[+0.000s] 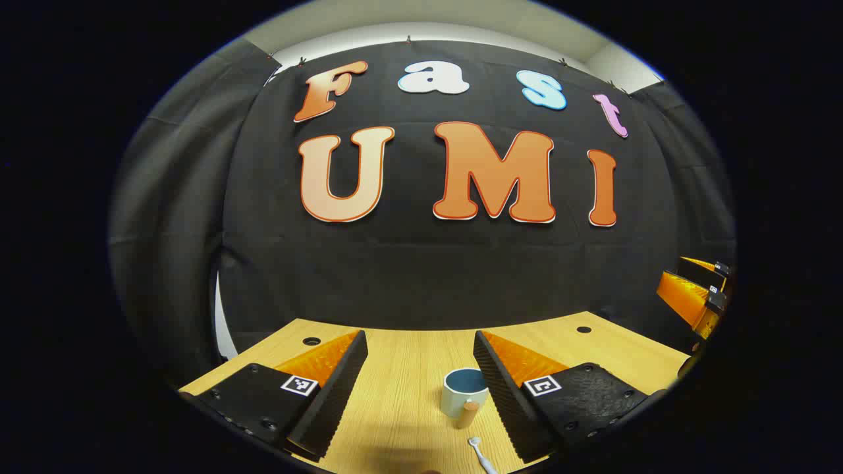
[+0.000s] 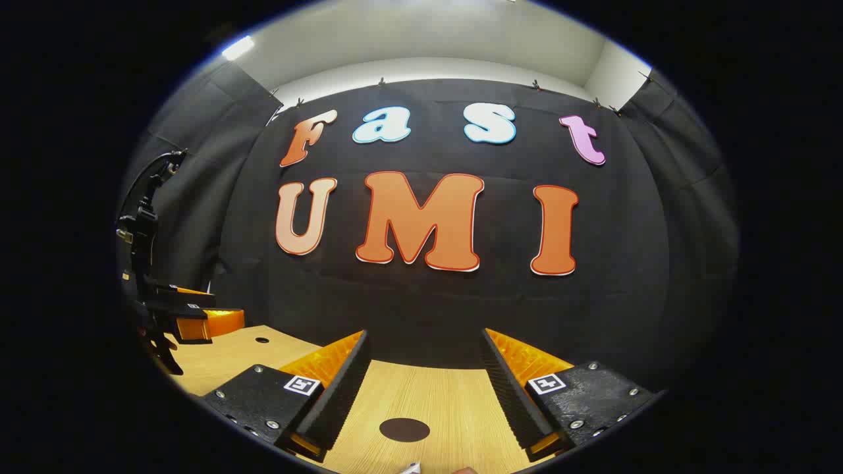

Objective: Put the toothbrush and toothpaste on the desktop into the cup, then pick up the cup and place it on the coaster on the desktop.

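Left gripper view: the left claw (image 1: 419, 378) stands open above the wooden bench (image 1: 402, 395), its jaws spread wide and holding nothing. Between the jaws, nearer the right one, a pale mug (image 1: 463, 394) with a blue inside stands upright on the bench, its wooden handle turned toward the camera. Just in front of the mug, apart from it, lies the white toothbrush (image 1: 481, 454), head toward the mug. The right claw (image 1: 699, 289) shows at the far right edge, raised above the bench; its state cannot be told from here.

Right gripper view: the right claw (image 2: 425, 388) is open and empty over the bench (image 2: 428, 401). A dark round coaster (image 2: 404, 429) lies flat between its jaws. At the bottom edge a small white object (image 2: 411, 468) shows, too cut off to identify. The left claw (image 2: 197, 319) shows at the far left, above the bench.
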{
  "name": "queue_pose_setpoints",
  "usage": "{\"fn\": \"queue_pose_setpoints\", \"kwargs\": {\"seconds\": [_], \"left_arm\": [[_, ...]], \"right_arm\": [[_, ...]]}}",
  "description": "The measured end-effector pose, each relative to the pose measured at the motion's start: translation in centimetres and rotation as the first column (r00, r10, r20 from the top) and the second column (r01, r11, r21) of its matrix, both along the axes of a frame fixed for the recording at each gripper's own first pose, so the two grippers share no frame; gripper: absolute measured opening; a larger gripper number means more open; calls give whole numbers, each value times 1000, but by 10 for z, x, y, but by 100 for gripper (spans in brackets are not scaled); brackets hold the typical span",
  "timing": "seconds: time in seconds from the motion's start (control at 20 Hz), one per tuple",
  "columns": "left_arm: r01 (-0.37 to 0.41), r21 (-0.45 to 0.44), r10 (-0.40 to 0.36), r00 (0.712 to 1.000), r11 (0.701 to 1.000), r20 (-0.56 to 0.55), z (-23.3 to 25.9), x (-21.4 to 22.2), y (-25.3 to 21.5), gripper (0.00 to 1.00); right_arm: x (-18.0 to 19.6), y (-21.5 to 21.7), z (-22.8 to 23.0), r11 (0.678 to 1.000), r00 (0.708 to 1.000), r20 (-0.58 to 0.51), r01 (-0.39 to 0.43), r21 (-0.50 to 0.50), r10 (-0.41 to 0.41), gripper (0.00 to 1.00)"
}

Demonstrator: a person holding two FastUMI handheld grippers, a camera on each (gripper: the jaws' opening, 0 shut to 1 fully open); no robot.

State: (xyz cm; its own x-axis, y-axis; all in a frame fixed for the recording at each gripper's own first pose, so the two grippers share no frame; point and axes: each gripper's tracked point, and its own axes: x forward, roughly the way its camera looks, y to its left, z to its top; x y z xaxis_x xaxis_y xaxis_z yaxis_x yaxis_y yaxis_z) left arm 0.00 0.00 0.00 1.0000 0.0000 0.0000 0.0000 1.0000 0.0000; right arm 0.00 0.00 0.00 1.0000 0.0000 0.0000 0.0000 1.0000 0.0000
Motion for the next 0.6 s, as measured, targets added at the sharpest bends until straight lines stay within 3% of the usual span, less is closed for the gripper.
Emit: {"fn": "queue_pose_setpoints", "kwargs": {"seconds": [0.35, 0.6], "left_arm": [[-7, 5, 7, 1000, 1000, 6, 5, -4, -7, 97], [-7, 16, 6, 1000, 1000, 11, 17, -6, -13, 97]], "right_arm": [[-1, -1, -4, 1000, 1000, -20, 2, -14, -3, 99], [-3, -6, 2, 1000, 1000, -23, -7, 27, 8, 99]]}}
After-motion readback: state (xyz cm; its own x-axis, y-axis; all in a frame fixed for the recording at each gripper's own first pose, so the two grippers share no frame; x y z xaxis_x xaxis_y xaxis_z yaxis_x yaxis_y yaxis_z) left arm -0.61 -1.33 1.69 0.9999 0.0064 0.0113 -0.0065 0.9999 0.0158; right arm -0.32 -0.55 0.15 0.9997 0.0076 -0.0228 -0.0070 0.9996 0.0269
